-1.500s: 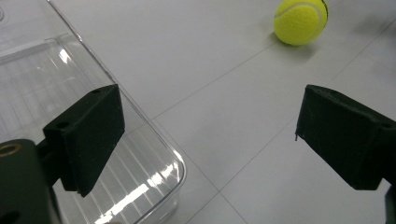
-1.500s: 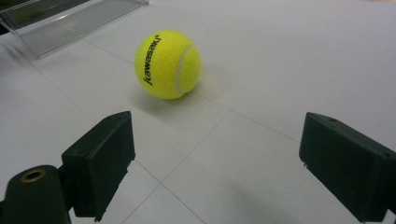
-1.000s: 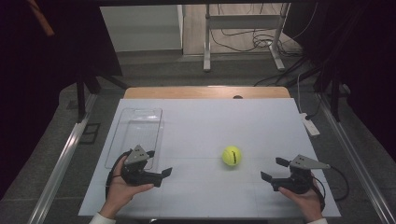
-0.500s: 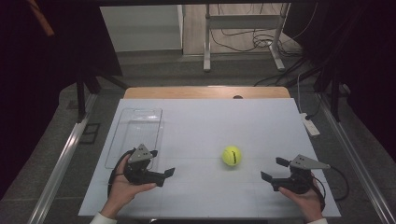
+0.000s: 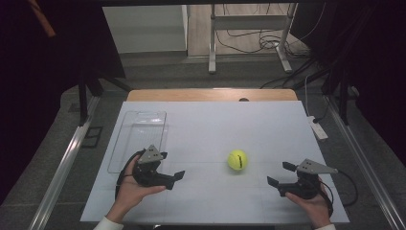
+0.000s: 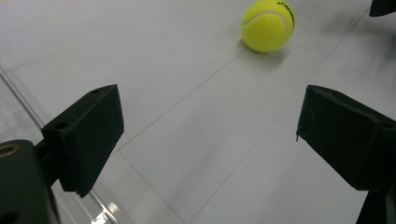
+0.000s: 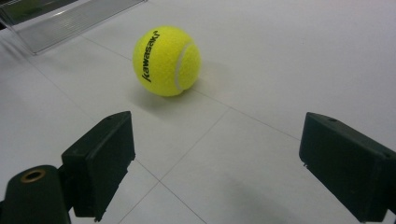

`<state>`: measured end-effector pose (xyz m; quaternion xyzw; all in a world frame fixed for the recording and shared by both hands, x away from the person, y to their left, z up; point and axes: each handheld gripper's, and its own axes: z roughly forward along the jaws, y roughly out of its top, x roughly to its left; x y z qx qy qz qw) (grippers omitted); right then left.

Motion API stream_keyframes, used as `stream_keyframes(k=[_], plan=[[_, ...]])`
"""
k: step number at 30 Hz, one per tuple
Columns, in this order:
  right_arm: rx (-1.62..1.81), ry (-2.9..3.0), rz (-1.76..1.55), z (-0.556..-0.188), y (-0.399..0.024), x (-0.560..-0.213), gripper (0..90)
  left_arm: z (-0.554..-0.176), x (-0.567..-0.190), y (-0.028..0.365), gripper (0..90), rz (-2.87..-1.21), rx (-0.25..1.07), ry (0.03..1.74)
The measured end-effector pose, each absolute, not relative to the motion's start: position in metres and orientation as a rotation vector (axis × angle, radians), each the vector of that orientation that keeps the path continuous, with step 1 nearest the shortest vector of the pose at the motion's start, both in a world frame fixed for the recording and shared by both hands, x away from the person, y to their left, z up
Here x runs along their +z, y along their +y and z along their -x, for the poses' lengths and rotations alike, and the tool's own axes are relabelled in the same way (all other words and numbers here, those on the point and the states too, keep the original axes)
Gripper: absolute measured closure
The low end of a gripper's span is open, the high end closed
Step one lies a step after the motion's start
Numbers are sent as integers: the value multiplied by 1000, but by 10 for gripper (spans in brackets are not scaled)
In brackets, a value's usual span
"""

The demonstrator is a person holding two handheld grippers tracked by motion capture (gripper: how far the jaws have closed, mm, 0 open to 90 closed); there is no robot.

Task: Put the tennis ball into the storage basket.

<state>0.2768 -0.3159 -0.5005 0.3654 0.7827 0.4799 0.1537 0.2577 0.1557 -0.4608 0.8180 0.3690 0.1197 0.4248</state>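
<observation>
It looked like a lab: a white gridded worktop [image 5: 210,129] stood on a grey floor [image 5: 158,67] between black curtains [image 5: 43,72], with loose cables [image 5: 249,36] and a metal stand [image 5: 249,28] behind.

Table [image 5: 215,129] evenly lit from above, surroundings dim at frame edges, soft shadow under ball [image 7: 166,60], glare on tray [image 6: 100,215] lower left, near jaws slightly blurred

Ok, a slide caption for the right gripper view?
Open right tongs face a yellow tennis ball on the white table.
</observation>
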Motion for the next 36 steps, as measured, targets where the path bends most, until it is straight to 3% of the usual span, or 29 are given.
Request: stream_keyframes(k=[36], plan=[[1367,2250,-1045,-277,-316,-501,107,-277,-451,124,79,-2093,263,850]])
